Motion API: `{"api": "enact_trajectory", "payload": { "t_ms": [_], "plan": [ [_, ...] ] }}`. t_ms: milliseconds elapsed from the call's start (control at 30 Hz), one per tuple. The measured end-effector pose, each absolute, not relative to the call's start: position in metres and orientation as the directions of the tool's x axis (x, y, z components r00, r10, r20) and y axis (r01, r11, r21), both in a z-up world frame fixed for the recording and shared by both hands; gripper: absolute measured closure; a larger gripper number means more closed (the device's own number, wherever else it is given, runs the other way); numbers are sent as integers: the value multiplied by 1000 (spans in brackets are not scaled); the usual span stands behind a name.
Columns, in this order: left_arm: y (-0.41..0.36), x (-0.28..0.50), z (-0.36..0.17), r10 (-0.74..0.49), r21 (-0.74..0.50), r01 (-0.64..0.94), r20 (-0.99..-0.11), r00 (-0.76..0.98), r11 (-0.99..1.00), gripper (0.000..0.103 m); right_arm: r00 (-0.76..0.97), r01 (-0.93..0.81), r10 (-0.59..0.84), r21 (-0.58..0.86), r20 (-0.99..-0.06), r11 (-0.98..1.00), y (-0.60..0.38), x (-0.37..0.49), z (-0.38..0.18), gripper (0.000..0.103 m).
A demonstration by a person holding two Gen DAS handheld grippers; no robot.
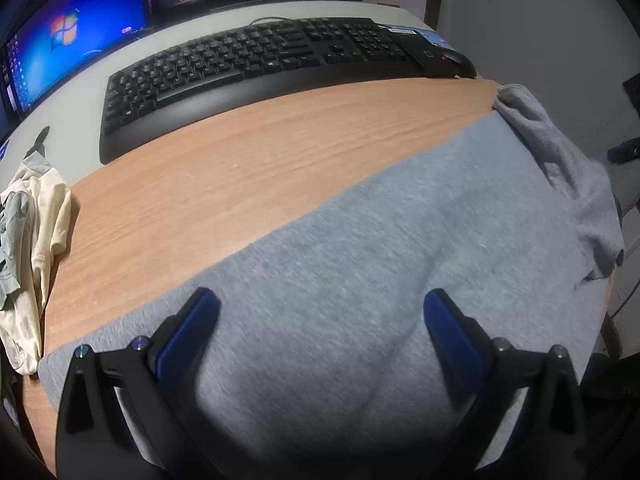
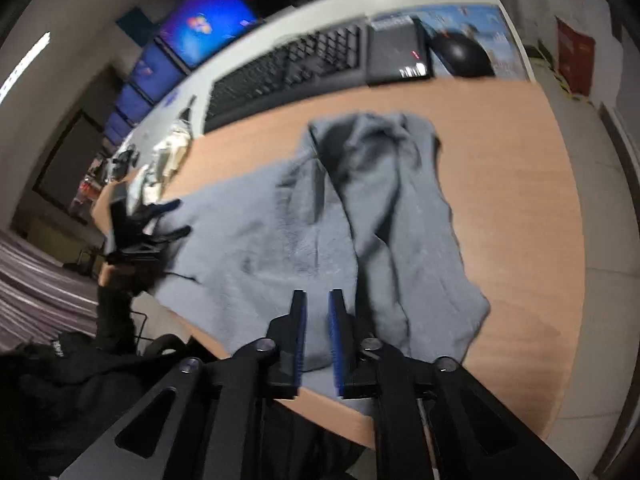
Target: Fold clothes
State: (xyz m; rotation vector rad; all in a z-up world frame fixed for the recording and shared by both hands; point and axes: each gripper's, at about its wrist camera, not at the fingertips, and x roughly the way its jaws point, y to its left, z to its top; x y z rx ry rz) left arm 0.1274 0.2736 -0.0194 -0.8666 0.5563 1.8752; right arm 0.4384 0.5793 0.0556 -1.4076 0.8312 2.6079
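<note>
A grey garment [image 1: 360, 248] lies spread on the wooden table [image 1: 224, 168]. In the right wrist view the garment [image 2: 312, 216] is partly folded, with a bunched layer lying over its right side. My left gripper [image 1: 320, 304] is open just above the cloth, holding nothing; it also shows at the table's left edge in the right wrist view [image 2: 176, 216]. My right gripper [image 2: 318, 296] hovers over the near edge of the garment with its blue pads a narrow gap apart; whether cloth is pinched between them is unclear.
A black keyboard [image 1: 248, 64] lies at the back of the table, with a dark pad [image 2: 396, 56] and a mouse [image 2: 460, 56] to its right. Monitors [image 1: 72, 36] stand behind. A cream and green pile of clothes [image 1: 28, 248] sits at the left edge.
</note>
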Motion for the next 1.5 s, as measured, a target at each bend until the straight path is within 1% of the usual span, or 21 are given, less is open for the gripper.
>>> {"api": "enact_trajectory", "payload": {
  "t_ms": [67, 100, 133, 333, 567, 600, 633, 667, 700, 733, 800, 900, 1167, 1200, 1267, 1300, 1333, 1400, 1433, 1467, 1500],
  "plan": [
    [273, 128, -19, 577, 10, -900, -765, -287, -435, 0, -570, -292, -154, 373, -808, -881, 581, 437, 53, 68],
    [273, 128, -19, 577, 10, -900, -764, -287, -435, 0, -568, -276, -137, 345, -811, -897, 581, 435, 53, 51],
    [273, 128, -19, 578, 10, -900, -764, -287, -435, 0, -564, -267, -125, 324, -816, -908, 579, 432, 56, 43],
    [272, 128, -20, 580, 8, -899, -761, -289, -438, 0, -580, -158, -139, 278, -803, -948, 574, 380, 74, 42],
    [272, 128, -20, 583, 6, -899, -760, -289, -438, 0, -456, -293, 66, 79, -888, -953, 583, 299, 56, 42],
    [271, 128, -20, 583, 6, -899, -759, -289, -438, 0, -437, -314, 92, 57, -895, -948, 585, 292, 53, 43],
    [271, 128, -20, 584, 6, -899, -759, -289, -438, 0, -422, -334, 102, 50, -901, -941, 588, 287, 50, 66],
    [271, 128, -20, 584, 6, -899, -759, -289, -438, 0, -434, -345, 16, 150, -901, -927, 595, 288, 46, 88],
    [271, 128, -20, 584, 5, -899, -758, -289, -438, 0, -447, -355, -61, 240, -893, -904, 602, 290, 43, 98],
    [271, 128, -20, 585, 4, -899, -758, -289, -438, 0, -455, -372, -68, 259, -888, -891, 607, 294, 43, 99],
    [271, 128, -20, 585, 4, -898, -757, -290, -440, 0, -433, -446, 41, 174, -900, -878, 625, 308, 42, 99],
    [270, 129, -20, 587, 4, -898, -755, -291, -440, 0, -445, -541, 18, 252, -895, -802, 660, 337, 34, 100],
    [270, 128, -21, 589, 3, -898, -754, -290, -439, 0, -513, -525, -4, 318, -858, -790, 665, 369, 52, 103],
    [270, 129, -21, 589, 3, -898, -754, -290, -439, 0, -522, -518, -8, 324, -853, -791, 664, 371, 55, 98],
    [269, 129, -21, 589, 2, -898, -754, -290, -439, 0, -529, -469, -20, 312, -848, -826, 655, 349, 62, 77],
    [269, 129, -21, 590, 2, -898, -754, -290, -440, 0, -518, -466, -1, 283, -855, -838, 649, 335, 63, 57],
    [269, 129, -21, 590, 1, -898, -754, -290, -440, 0, -507, -463, 18, 255, -862, -849, 644, 321, 64, 44],
    [269, 128, -21, 590, 1, -898, -754, -289, -439, 0, -482, -470, 60, 200, -874, -860, 644, 301, 61, 42],
    [269, 128, -21, 591, 0, -898, -754, -289, -439, 0, -465, -477, 79, 174, -882, -862, 647, 291, 59, 42],
    [269, 128, -21, 590, 0, -898, -754, -289, -440, 0, -457, -484, 68, 183, -887, -856, 651, 287, 55, 49],
    [269, 129, -21, 590, 1, -897, -753, -291, -441, 0, -451, -489, 55, 195, -891, -850, 654, 283, 51, 89]
  ]
}}
